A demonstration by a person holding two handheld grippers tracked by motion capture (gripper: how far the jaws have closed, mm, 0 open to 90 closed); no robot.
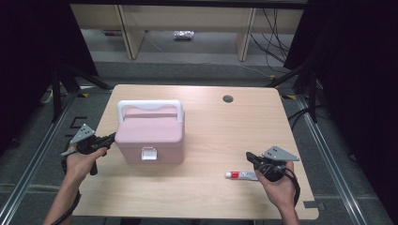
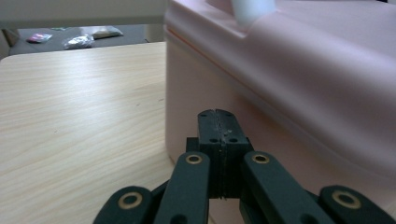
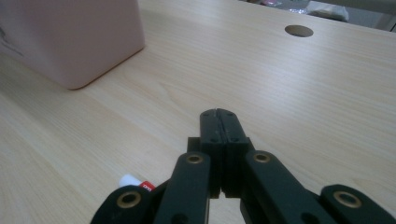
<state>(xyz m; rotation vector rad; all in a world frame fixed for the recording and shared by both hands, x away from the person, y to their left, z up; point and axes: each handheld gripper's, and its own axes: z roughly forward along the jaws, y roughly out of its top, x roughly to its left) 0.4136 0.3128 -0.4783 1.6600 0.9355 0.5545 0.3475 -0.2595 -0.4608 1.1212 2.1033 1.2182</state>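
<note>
High view: smooth pink plastic box [image 1: 149, 136] w/ white handle on woodgrain table [image 1: 220, 126]; both grippers closed, empty.

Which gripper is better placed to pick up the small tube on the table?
The right gripper, probably. It hovers just beside the tube at the table's near right, jaws shut and empty. The left gripper sits across the table, against the pink box, also shut.

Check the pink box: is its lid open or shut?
Shut. In the high view the pink box has its lid sitting flat on the body, the white front latch down over the seam and the white handle raised.
</note>
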